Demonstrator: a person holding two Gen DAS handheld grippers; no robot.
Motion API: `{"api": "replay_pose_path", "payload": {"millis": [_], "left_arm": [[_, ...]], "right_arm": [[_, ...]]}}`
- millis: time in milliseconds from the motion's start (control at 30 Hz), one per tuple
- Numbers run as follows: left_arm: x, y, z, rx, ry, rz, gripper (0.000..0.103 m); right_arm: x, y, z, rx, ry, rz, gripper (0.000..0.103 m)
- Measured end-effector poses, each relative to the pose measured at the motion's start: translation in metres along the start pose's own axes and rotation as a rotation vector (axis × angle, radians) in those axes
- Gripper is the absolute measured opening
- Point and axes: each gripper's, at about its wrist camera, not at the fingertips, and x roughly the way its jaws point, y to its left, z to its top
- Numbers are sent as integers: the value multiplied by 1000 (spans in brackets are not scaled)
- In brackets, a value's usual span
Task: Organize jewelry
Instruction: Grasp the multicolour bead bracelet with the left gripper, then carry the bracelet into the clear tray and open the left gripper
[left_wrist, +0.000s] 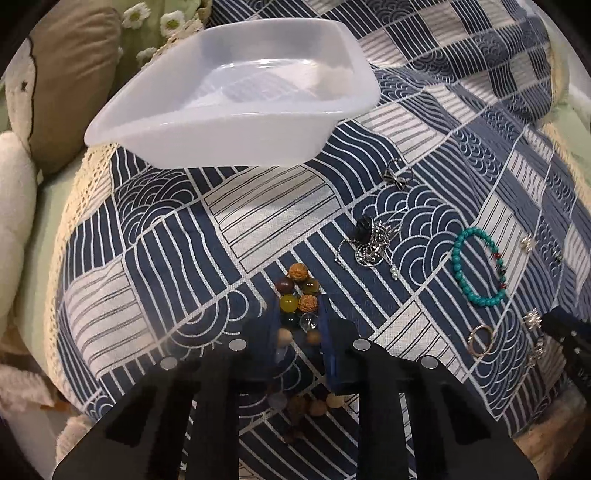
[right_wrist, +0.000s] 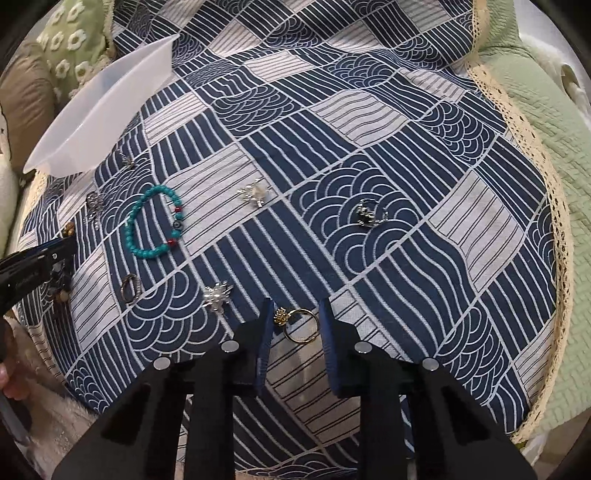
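A bracelet of large mixed beads (left_wrist: 297, 295) lies on the blue patterned cloth, and my left gripper (left_wrist: 298, 314) straddles it with its jaws open, the fingers on either side. A gold ring with a flower top (right_wrist: 297, 325) lies between the open fingers of my right gripper (right_wrist: 295, 312). A turquoise bead bracelet (left_wrist: 476, 266) lies to the right; it also shows in the right wrist view (right_wrist: 153, 221). A translucent white tray (left_wrist: 236, 110) sits empty at the back; its side shows in the right wrist view (right_wrist: 99, 110).
On the cloth (right_wrist: 332, 147) lie a silver chain pendant (left_wrist: 369, 243), a small bow ring (left_wrist: 397, 175), a gold hoop (left_wrist: 480, 339), silver flower pieces (right_wrist: 218, 295) (right_wrist: 255, 194) and a dark ring (right_wrist: 367, 214). Green and beige cushions (left_wrist: 55, 92) surround the cloth.
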Motion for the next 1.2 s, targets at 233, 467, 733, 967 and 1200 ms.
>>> {"api": "replay_pose_path", "payload": {"millis": [233,467,733,967,1200], "left_arm": [[-9,0,-4,8,-20,-46,19],[-37,1,-9,29,-89,-111,10],[-83,14,2,17,-179,-162,10],[-136,26,45,10,-285,-184,10],[-146,37,96,-18,-314,-176,10]], "right_arm": [[-8,-6,2,38,-32,77,25],[-17,-11,2,56,-58,111,25],[-39,-2,20,55,-89,146,2],[-61,18,48,1,-143,137,2],[-62,25,62,-22,-118,144,2]]}}
